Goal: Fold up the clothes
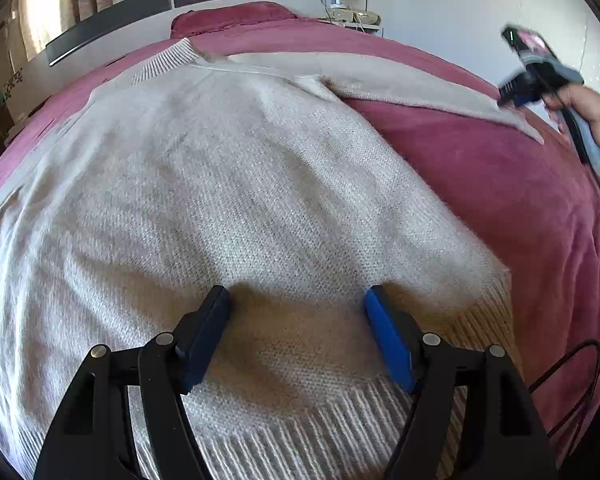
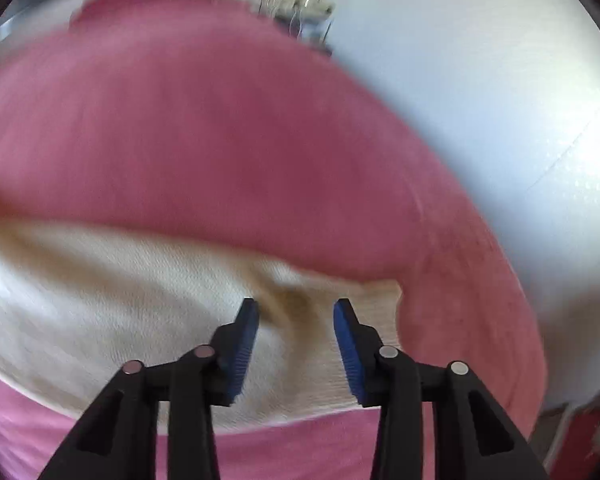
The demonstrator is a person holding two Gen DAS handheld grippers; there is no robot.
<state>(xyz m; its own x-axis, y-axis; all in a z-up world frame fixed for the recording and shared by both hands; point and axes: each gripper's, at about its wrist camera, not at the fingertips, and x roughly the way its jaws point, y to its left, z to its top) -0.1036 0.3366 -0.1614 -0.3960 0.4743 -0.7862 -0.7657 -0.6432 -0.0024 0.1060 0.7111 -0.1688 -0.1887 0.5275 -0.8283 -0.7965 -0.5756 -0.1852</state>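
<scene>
A beige knit sweater (image 1: pixel 228 184) lies spread flat on a bed covered by a pink bedspread (image 1: pixel 480 184), its ribbed hem nearest the left wrist camera and its collar toward the dark headboard (image 1: pixel 112 20). The left claw (image 1: pixel 298 300) hovers low over the hem area with its 2 blue-padded fingers (image 1: pixel 388 336) spread wide, gripping nothing. One sleeve (image 1: pixel 400 80) stretches out to the right across the bedspread, and at its far end the right claw (image 1: pixel 516 94), held in a hand (image 1: pixel 596 116), sits at the cuff. In the blurred right wrist view, the right claw (image 2: pixel 296 308) is spread apart just above the sleeve's cuff (image 2: pixel 380 300), with fabric between the pads but not pinched.
</scene>
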